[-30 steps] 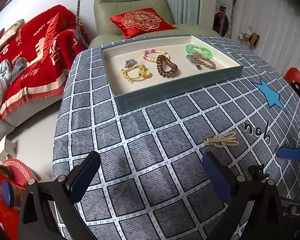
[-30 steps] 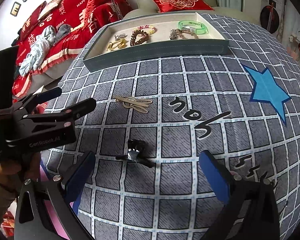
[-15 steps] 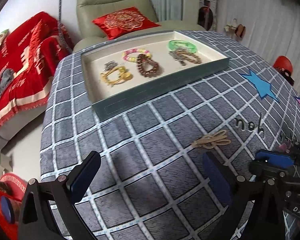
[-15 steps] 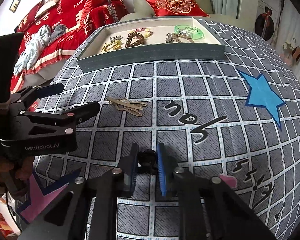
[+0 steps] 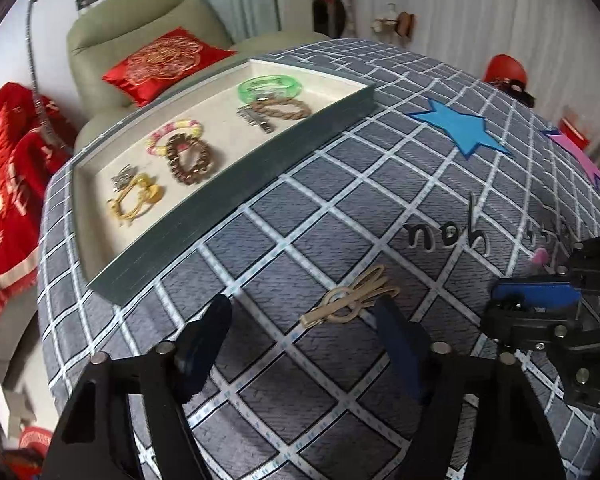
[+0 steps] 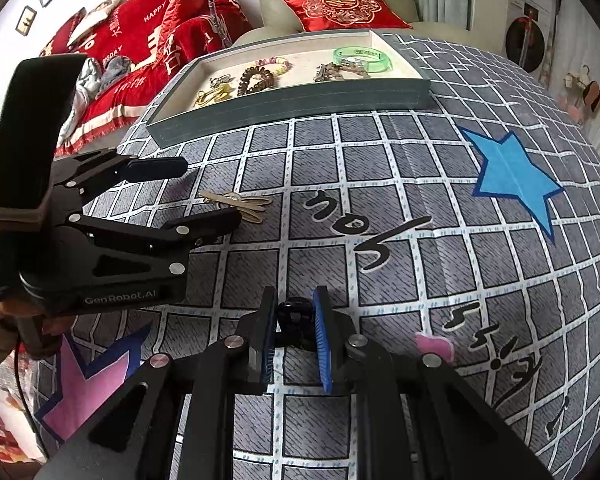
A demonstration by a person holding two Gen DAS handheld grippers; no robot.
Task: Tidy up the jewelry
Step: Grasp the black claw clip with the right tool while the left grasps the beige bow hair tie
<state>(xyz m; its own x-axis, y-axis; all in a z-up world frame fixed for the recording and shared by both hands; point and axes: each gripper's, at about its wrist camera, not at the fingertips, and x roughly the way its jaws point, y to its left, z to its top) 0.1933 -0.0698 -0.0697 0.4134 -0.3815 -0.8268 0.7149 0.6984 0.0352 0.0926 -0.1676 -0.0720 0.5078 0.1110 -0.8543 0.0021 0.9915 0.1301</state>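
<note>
A beige hair clip (image 5: 352, 296) lies on the grey checked tablecloth, just ahead of my left gripper (image 5: 300, 320) and between its fingertips. The jaws are closing and the pads stand clear of the clip. In the right wrist view the left gripper (image 6: 208, 192) straddles the same clip (image 6: 240, 202). My right gripper (image 6: 294, 334) is shut on a small black hair clip (image 6: 294, 312) at the cloth. A grey-green tray (image 5: 220, 208) farther back holds a yellow hair tie (image 5: 134, 200), a brown bead bracelet (image 5: 190, 158), a green bangle (image 5: 270, 86) and other pieces.
The tray (image 6: 300, 100) stands near the table's far edge. A blue star (image 6: 512, 178) is printed on the cloth to the right. Behind the table are a green armchair with a red cushion (image 5: 168, 60) and a red blanket (image 6: 148, 40). The table drops off at the left.
My right gripper closed from wide open onto the black hair clip and stayed there. My left gripper moved in over the beige clip, rolled, and its jaws narrowed.
</note>
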